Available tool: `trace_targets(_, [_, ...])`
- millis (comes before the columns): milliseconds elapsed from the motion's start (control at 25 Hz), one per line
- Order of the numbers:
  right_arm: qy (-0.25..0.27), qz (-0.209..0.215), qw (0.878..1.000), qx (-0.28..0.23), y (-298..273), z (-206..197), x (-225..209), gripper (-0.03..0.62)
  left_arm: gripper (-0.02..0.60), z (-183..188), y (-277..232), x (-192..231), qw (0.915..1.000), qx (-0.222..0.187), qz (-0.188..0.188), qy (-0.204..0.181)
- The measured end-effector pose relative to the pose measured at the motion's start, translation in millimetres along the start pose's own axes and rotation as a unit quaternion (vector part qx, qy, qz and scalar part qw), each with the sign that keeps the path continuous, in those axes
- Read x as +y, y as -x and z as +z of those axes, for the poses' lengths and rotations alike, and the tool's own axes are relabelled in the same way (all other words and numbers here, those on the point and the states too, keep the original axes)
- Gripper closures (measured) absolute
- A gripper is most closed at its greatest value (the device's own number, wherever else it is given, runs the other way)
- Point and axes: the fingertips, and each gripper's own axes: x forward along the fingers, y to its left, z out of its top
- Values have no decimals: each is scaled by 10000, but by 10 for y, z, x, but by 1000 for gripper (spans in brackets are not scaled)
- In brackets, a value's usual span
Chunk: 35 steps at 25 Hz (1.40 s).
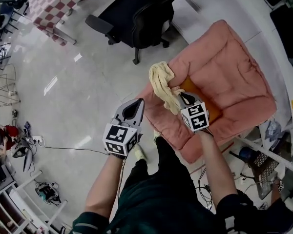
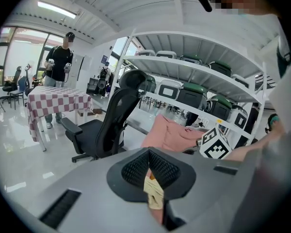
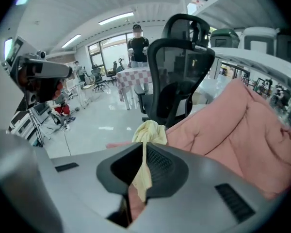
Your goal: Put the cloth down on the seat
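Note:
A pale yellow cloth [image 1: 162,82] hangs bunched over the front left corner of the pink cushioned seat [image 1: 224,77]. My right gripper [image 1: 184,98] is shut on the cloth's lower end, just above the cushion. In the right gripper view the cloth [image 3: 149,132] runs up between the closed jaws of the right gripper [image 3: 144,155], with the seat [image 3: 233,130] to the right. My left gripper [image 1: 135,105] hovers over the floor left of the seat, jaws together and away from the cloth. In its own view the left gripper [image 2: 149,162] looks shut; a pale scrap shows below the pads, and I cannot identify it.
A black office chair [image 1: 132,16] stands just beyond the seat. A table with a checked cover [image 1: 53,4] is at the far left, with a person [image 2: 60,62] behind it. White shelving [image 2: 203,81] with bins runs along the right. Cables and gear [image 1: 44,189] lie on the floor at left.

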Motion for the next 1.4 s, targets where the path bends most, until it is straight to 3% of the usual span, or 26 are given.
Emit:
trace_targets(400, [-585, -338, 9923, -1038, 1025, 471, 471, 583, 575, 177, 648, -216, 9999, -6, -59, 107])
trace_targets(840, [-480, -629, 9672, -2413, 2017, 1401, 927, 588, 575, 792, 1423, -250, 9979, -621, -159, -16])
trace_targets(1000, [-464, -703, 9598, -2676, 2329, 1539, 1148, 589, 575, 939, 1767, -300, 9970, -760, -105, -114])
trace_targets(1400, [-462, -689, 9366, -3404, 2909, 1992, 1520, 589, 575, 1556, 2521, -286, 9868, -1566, 128, -392])
